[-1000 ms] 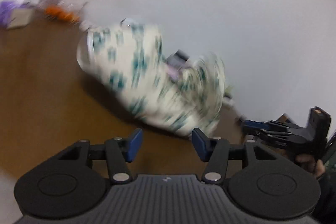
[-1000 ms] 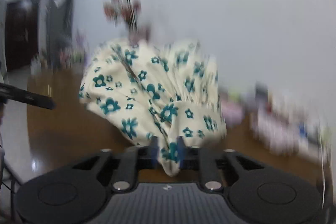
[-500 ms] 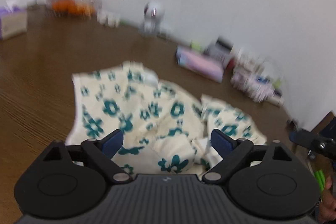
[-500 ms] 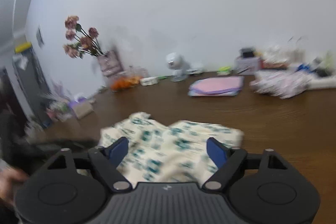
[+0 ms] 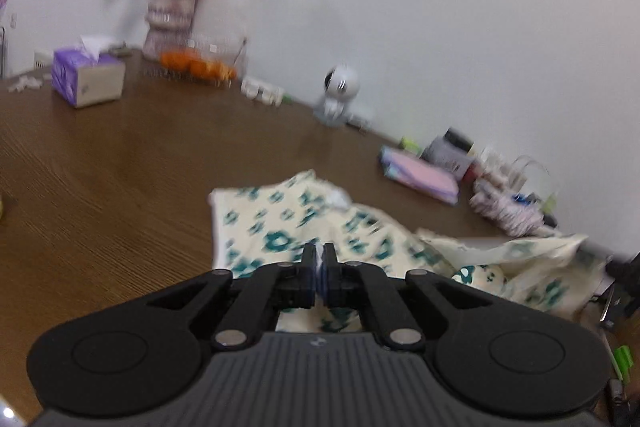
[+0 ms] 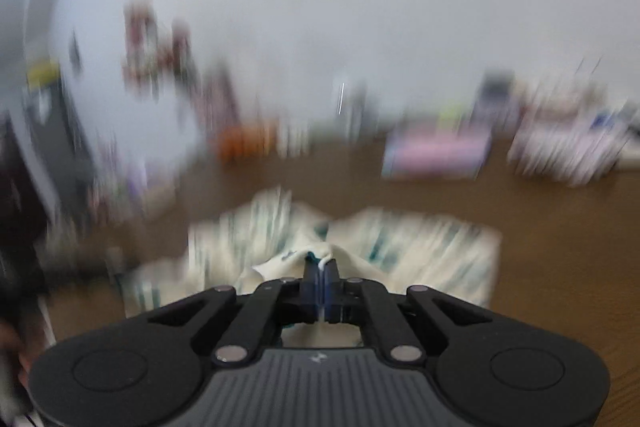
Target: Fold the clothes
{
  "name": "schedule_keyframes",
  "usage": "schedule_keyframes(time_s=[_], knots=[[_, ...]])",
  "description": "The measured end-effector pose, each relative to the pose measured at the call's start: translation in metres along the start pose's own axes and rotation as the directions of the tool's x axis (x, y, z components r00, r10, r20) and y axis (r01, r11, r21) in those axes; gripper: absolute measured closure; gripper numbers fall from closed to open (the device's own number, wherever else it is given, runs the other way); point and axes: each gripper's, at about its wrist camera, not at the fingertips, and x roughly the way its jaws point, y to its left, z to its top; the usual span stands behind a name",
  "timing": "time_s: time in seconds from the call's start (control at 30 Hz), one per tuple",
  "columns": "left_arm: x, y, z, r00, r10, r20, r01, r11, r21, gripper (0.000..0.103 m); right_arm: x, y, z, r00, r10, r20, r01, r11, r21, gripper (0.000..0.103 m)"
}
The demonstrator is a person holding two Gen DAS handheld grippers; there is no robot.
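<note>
A cream garment with teal flowers (image 5: pixel 280 227) lies spread on the brown wooden table (image 5: pixel 100 187). In the left wrist view my left gripper (image 5: pixel 319 257) is shut, its blue pads pinching a thin edge of the cloth near its front. The right wrist view is badly blurred by motion. There the same garment (image 6: pixel 420 247) lies ahead, and my right gripper (image 6: pixel 320 267) is shut on a raised fold of it. The garment's right part (image 5: pixel 540 267) lifts off the table towards the right edge of the left wrist view.
Along the wall stand a vase of flowers (image 5: pixel 172 15), a purple tissue box (image 5: pixel 86 81), oranges in a rack (image 5: pixel 200 67), a small white camera (image 5: pixel 340 95), a pink folder (image 5: pixel 420 175) and a heap of small packets (image 5: pixel 508 199).
Half a second ago both grippers stood open over the flat garment. Both have since shut on its cloth, and the right one is moving fast.
</note>
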Motion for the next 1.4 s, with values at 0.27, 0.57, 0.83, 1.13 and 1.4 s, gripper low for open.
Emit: schedule_keyframes(time_s=[0.27,0.57,0.83,1.13,1.4], knots=[[-0.049,0.017,-0.033,1.000,-0.005,-0.012,0.004,0.998,-0.056,0.100,-0.093,-0.114,0.008,0.911,-0.410,0.036,0.395,0.896,0.204,0.101],[-0.048,0.036,-0.055,0.991,-0.015,-0.130,0.000,0.994,-0.113,0.045,-0.107,-0.076,-0.012,0.889,-0.447,0.096,0.444,0.895,0.047,0.048],[-0.017,-0.005,-0.067,0.972,-0.109,-0.210,0.108,0.994,-0.018,0.080,-0.024,-0.048,-0.058,0.930,-0.273,-0.245,0.214,0.947,-0.241,0.043],[-0.056,0.029,-0.087,0.990,-0.029,-0.137,0.009,0.989,-0.144,0.099,-0.060,-0.032,-0.049,0.915,0.029,-0.401,-0.147,0.953,-0.265,0.091],[-0.078,0.050,-0.094,0.995,0.052,-0.083,-0.068,0.979,-0.193,0.040,0.033,0.037,0.019,0.894,0.279,-0.350,-0.400,0.849,-0.346,0.032]])
